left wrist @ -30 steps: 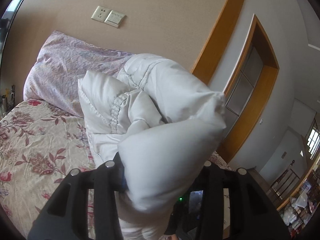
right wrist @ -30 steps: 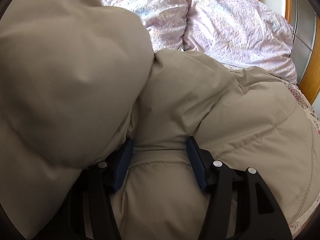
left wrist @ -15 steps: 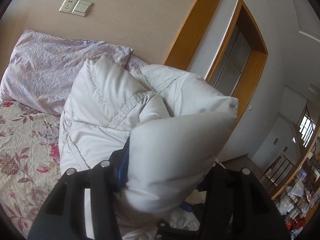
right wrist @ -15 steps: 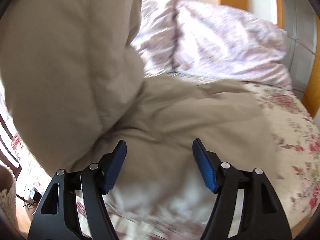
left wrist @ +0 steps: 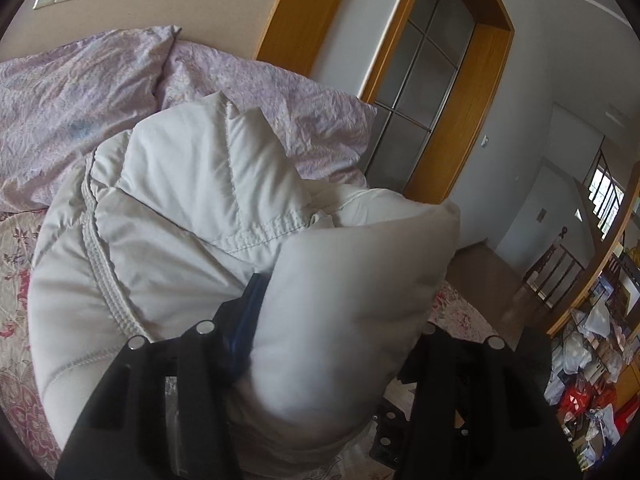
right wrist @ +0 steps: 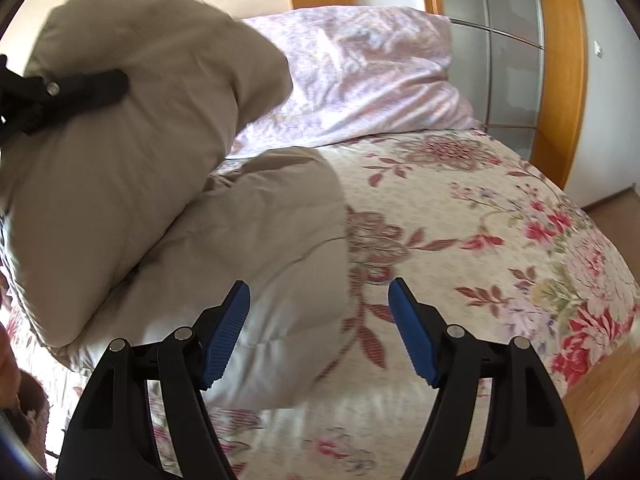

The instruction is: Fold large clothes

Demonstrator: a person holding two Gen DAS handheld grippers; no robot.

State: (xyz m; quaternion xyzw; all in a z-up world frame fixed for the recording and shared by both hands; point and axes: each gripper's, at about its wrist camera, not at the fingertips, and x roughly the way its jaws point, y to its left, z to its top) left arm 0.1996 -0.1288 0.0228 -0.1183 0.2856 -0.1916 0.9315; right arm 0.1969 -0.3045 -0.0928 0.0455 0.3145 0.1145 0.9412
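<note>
A bedroom with a beige wall, wood-framed glass panels and a bed [right wrist: 500,216] under a floral quilt forms the setting, with two pale lilac pillows [right wrist: 360,80] lying at its head. On the quilt, towards the left side of the bed, sits a puffy off-white down jacket [left wrist: 180,220], quilted with stitched seams and an elastic-looking ribbed band. The left gripper [left wrist: 336,320] pinches a thick padded part of that jacket between its jaws; one blue pad [left wrist: 246,320] shows against the fabric while the other is hidden behind the bulge. From the right wrist view this held portion is lifted and doubled over the rest of the jacket, which lies flat on the quilt, so the grip appears to be carrying one part across another to make a fold. The right gripper [right wrist: 320,332] hovers over the jacket's near edge with its jaws spread wide and nothing between the blue pads [right wrist: 224,336]; it touches no fabric, probably freed to take a new hold or to press the lower layer flat. The fold looks partway done: the raised section has yet to be laid down.
</note>
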